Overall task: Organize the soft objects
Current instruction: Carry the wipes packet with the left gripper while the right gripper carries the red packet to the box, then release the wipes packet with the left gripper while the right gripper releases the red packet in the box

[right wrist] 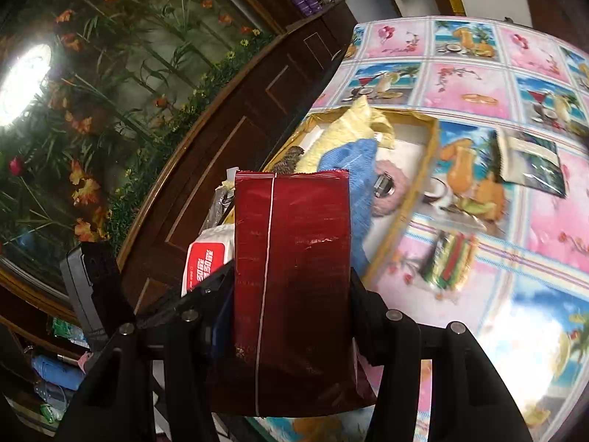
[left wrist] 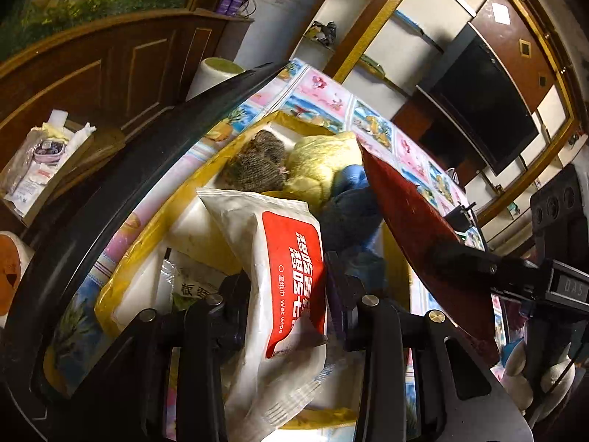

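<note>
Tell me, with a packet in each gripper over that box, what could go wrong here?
1. The left gripper holds the wipes pack and the right gripper holds the red packet close together above the tray; they might bump.
2. The tray already holds a yellow cloth, a blue cloth and more, so a dropped packet may perch on top and slide out.
3. Both packets look soft, so one might sag or slip.
</note>
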Demonstrator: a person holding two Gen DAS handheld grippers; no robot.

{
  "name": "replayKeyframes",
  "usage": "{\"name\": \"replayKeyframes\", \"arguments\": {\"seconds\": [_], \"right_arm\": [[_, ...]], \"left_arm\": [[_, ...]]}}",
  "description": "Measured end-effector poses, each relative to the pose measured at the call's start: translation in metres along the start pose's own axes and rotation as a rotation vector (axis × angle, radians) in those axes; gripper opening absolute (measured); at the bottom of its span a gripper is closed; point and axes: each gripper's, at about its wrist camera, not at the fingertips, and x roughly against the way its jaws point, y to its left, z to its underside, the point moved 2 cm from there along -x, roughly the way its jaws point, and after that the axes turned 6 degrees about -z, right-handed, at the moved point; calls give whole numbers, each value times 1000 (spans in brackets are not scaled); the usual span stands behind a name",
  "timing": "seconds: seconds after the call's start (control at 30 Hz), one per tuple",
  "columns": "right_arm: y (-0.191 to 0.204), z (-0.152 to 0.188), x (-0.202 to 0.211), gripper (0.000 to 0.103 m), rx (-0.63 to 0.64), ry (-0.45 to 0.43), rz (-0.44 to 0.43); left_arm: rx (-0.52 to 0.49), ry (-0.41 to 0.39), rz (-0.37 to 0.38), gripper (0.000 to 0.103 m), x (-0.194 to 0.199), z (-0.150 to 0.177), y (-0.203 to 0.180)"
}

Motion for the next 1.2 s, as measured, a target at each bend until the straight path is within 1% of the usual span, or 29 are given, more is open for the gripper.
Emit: {"name": "replayKeyframes", "arguments": {"seconds": [0.13,0.17,0.33,0.37,0.4,0.47,0.57,0.67,0.93,1.13,1.2], "right_arm": [[10,-12,-23,54,42,13,59],[12,-14,-27,54,46,10,56],[20,-21,-48,54,87,18,95],[21,-21,-51,55,99,21,107],[22,-19,-55,56,111,25,119],[23,-18,-61,58,126,32,138],[22,-13,-69,61,131,50,155],[23,-12,-63,61,144,41,150],[25,-4,-20,64,167,-50,123],[25,7,-2,64,178,-86,134],[22,11,2,64,169,-92,133]], "left_arm": [[15,18,11,34,-4,1,7],[21,19,20,35,-4,2,8],[64,20,67,43,8,4,14],[67,14,68,47,11,4,14],[68,8,65,54,13,4,15],[70,-6,50,59,19,4,16],[73,-24,22,59,25,4,15],[56,-45,-12,59,30,5,12],[4,-80,-71,59,38,11,-5],[-70,-111,-127,59,47,21,-27],[-95,-133,-154,59,51,25,-35]]}}
